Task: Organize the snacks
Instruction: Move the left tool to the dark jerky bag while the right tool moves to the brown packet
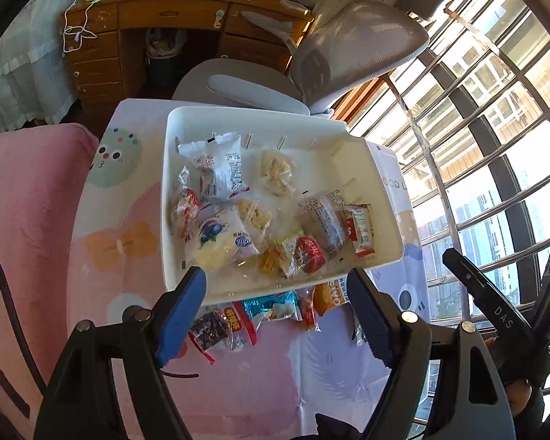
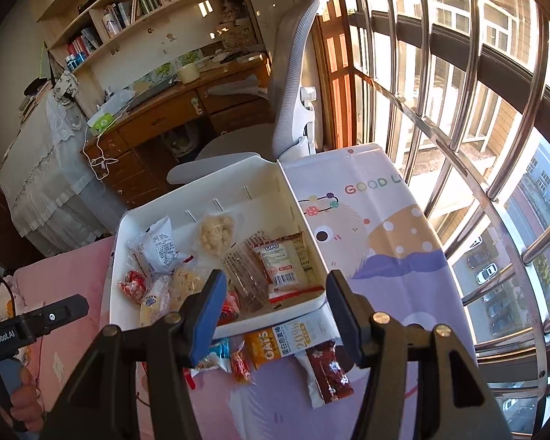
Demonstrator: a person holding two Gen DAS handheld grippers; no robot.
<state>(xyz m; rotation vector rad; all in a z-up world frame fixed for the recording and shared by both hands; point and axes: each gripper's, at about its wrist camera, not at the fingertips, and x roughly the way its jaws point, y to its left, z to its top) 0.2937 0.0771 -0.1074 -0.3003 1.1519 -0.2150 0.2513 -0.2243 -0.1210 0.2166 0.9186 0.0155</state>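
Note:
A white tray on a cartoon-print cloth holds several wrapped snacks. Among them are a blueberry packet, a clear bag of pale puffs and a red-and-white packet. More snacks lie on the cloth in front of the tray: an orange oats packet, a blue packet and a dark red packet. My left gripper hovers open above these loose snacks, holding nothing. My right gripper is open beside it, also holding nothing.
The cloth covers a small table with pink bedding to its left. A grey office chair and a wooden desk stand behind the tray. Window bars run close along the right side.

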